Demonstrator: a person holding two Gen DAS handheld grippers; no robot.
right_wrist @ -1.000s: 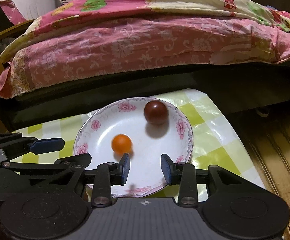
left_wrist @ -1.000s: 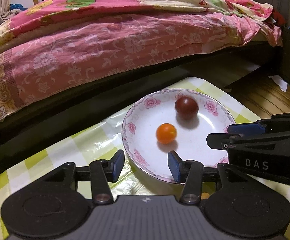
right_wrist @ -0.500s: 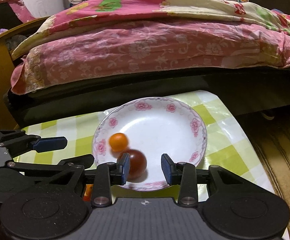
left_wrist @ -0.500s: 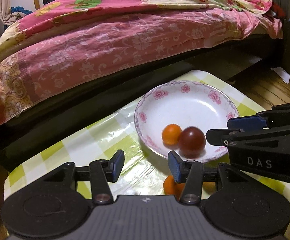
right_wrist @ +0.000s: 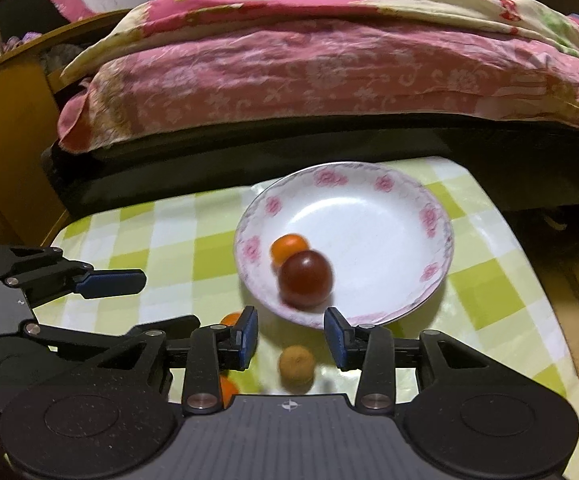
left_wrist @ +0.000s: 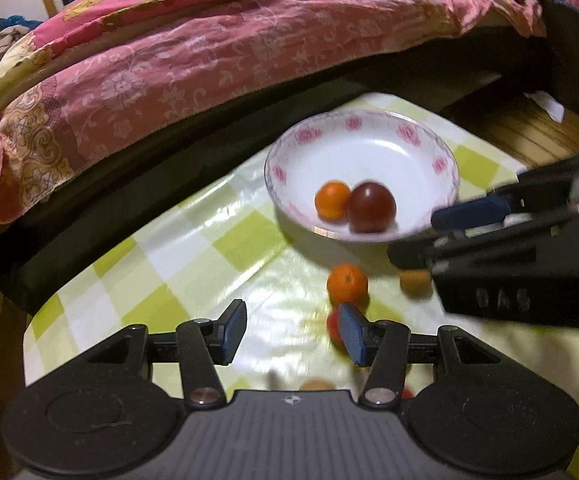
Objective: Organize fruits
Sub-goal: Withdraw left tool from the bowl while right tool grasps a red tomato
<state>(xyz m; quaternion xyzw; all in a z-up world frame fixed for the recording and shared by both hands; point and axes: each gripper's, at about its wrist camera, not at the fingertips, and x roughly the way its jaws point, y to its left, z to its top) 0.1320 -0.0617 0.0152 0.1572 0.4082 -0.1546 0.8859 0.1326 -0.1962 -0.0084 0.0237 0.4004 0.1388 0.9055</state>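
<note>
A white plate with a pink flower rim (left_wrist: 409, 136) (right_wrist: 393, 200) holds a small orange fruit (left_wrist: 331, 199) (right_wrist: 287, 245) and a dark red fruit (left_wrist: 370, 207) (right_wrist: 305, 279), touching, at its near edge. On the cloth in front of the plate lie an orange fruit (left_wrist: 347, 283) (right_wrist: 231, 319), a brown fruit (left_wrist: 414, 282) (right_wrist: 296, 367) and a red fruit (left_wrist: 334, 327). My left gripper (left_wrist: 292, 333) is open and empty, back from the plate. My right gripper (right_wrist: 291, 338) is open and empty, above the brown fruit.
The small table has a yellow-green and white checked cloth (left_wrist: 193, 256) (right_wrist: 169, 240). A bed with a pink flowered quilt (left_wrist: 249, 40) (right_wrist: 329, 60) runs along the far side. Wooden floor (left_wrist: 529, 124) lies to the right, a wooden cabinet (right_wrist: 5, 128) at the left.
Both grippers have drawn back from the plate, so loose fruits on the cloth have come into view. The dark red fruit rolled to the plate's near edge beside the orange one.
</note>
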